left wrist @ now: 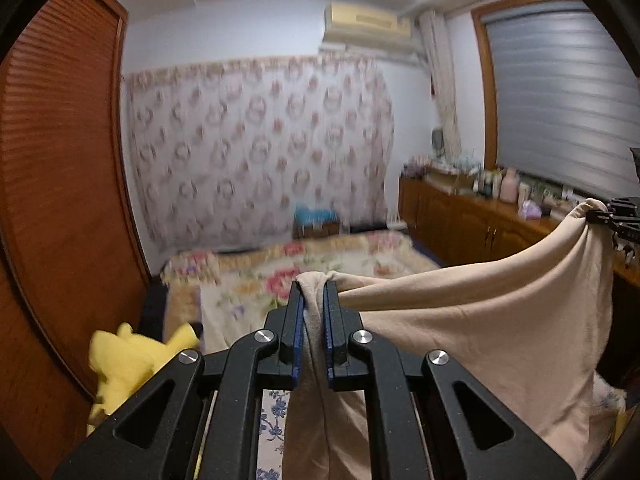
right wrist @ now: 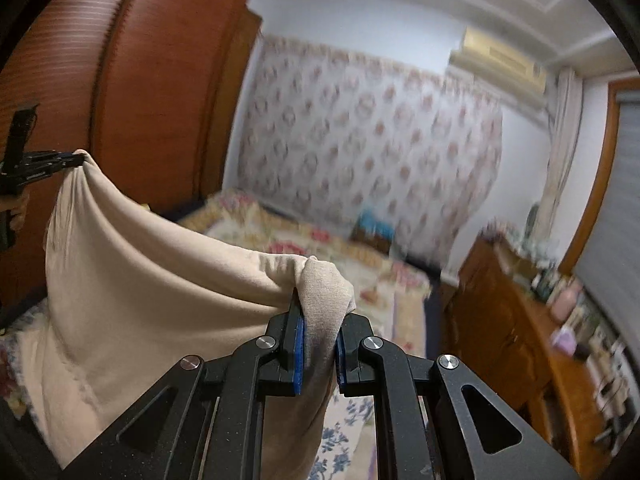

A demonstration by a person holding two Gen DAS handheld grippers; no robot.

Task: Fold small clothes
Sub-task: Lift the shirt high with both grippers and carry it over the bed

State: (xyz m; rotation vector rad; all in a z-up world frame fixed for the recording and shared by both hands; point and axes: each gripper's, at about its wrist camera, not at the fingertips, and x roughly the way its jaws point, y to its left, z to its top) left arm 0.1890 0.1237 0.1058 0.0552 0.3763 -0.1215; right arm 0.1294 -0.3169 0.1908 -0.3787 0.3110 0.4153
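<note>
Beige garment (left wrist: 500, 312) held aloft between two grippers, spread and sagging in a shallow curve above a bed (left wrist: 256, 280) with floral cover.

Left gripper (left wrist: 314, 286): jaws closed on a bunched corner of the garment, blue pads (left wrist: 298, 344) pressed against cloth on both sides; remaining fabric hanging below the fingers. Same gripper seen from the right wrist view (right wrist: 76, 159) at far left, pinching the opposite peak of the cloth.

Right gripper (right wrist: 320, 300): jaws clamped on a thick fold of the garment (right wrist: 140, 280), cloth wrapped over the right fingertip. Same gripper seen from the left wrist view (left wrist: 600, 212) at far right, gripping the raised corner.

Surroundings: louvred wooden wardrobe (left wrist: 60, 160) at left; floral hanging (left wrist: 260, 152) on the far wall; air conditioner (left wrist: 368, 24) high on that wall; window blind (left wrist: 560, 92) at right; low wooden cabinet (left wrist: 472, 220) carrying bottles and jars, blurred; yellow plush toy (left wrist: 128, 356) beside the bed near the wardrobe; blue item (left wrist: 314, 214) at the head of the bed, too blurred to identify.

Writing, brands, labels: none legible in either view; motion blur over background.
</note>
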